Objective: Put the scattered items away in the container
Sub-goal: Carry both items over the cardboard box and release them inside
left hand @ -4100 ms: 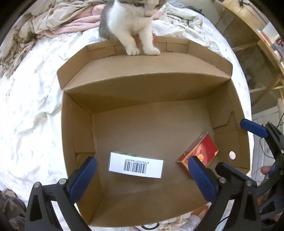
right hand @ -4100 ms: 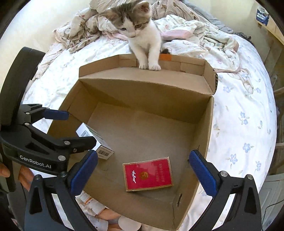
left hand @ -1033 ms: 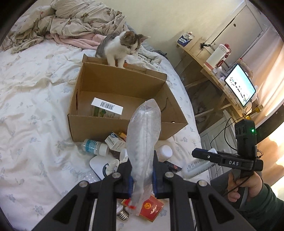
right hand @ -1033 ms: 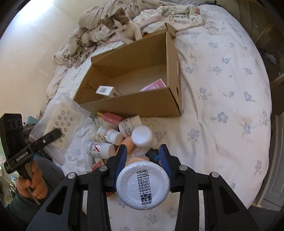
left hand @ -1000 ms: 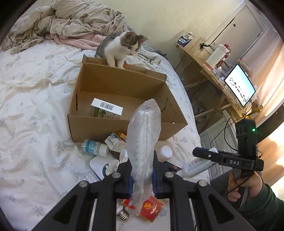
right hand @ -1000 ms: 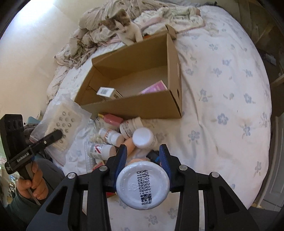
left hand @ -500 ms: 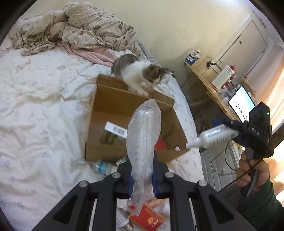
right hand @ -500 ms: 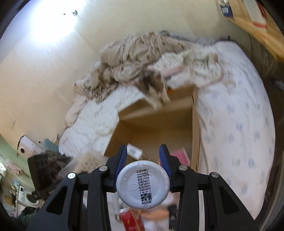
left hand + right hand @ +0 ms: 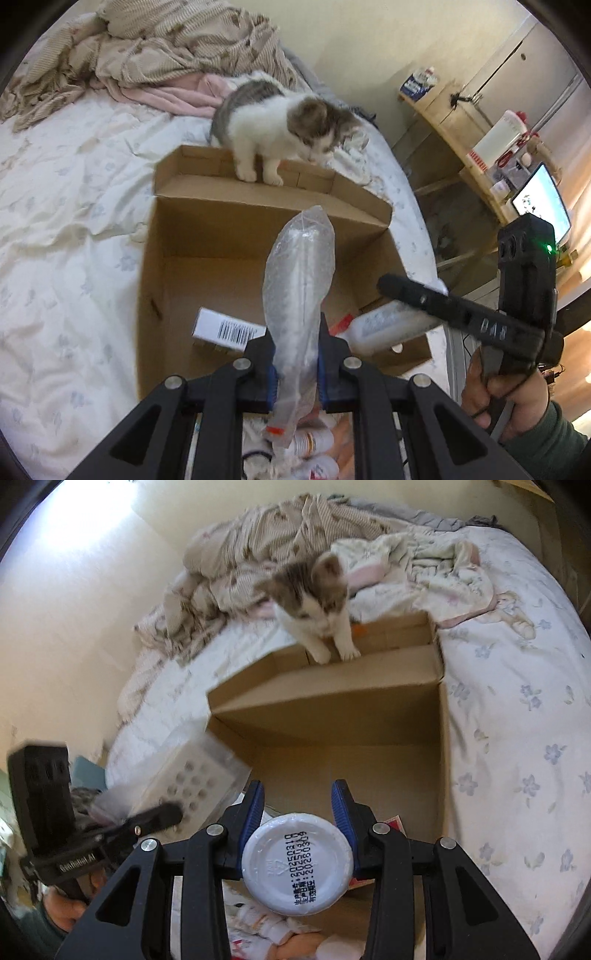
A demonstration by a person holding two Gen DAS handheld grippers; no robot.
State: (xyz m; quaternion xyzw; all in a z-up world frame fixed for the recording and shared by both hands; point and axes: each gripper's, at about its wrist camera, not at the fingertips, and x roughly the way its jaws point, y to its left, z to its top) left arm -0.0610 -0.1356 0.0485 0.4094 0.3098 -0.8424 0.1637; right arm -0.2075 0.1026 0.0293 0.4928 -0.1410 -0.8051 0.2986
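My left gripper (image 9: pixel 295 354) is shut on a clear plastic bag (image 9: pixel 299 280) that stands upright over the near wall of the open cardboard box (image 9: pixel 155 280). From the right wrist view the bag (image 9: pixel 192 775) shows a blister sheet inside, hanging at the box's left rim. My right gripper (image 9: pixel 297 805) is shut on a white bottle (image 9: pixel 295 853), its date-stamped base facing the camera, above the box's near edge (image 9: pixel 445 757). In the left wrist view that bottle (image 9: pixel 388 325) lies level over the box's right corner. A white barcode carton (image 9: pixel 229 330) and a red item (image 9: pixel 341 321) lie inside.
A grey and white kitten (image 9: pixel 273 129) stands with its front paws on the box's far flap, head lowered toward the inside. Several small bottles and packets (image 9: pixel 314 439) lie on the bedsheet just before the box. Rumpled blankets (image 9: pixel 166 48) are behind; a wooden desk with a lit screen (image 9: pixel 539 203) stands right.
Both grippers have carried their loads forward from above the scattered pile to over the box's near edge. The kitten has shifted along the far flap and lowered its head.
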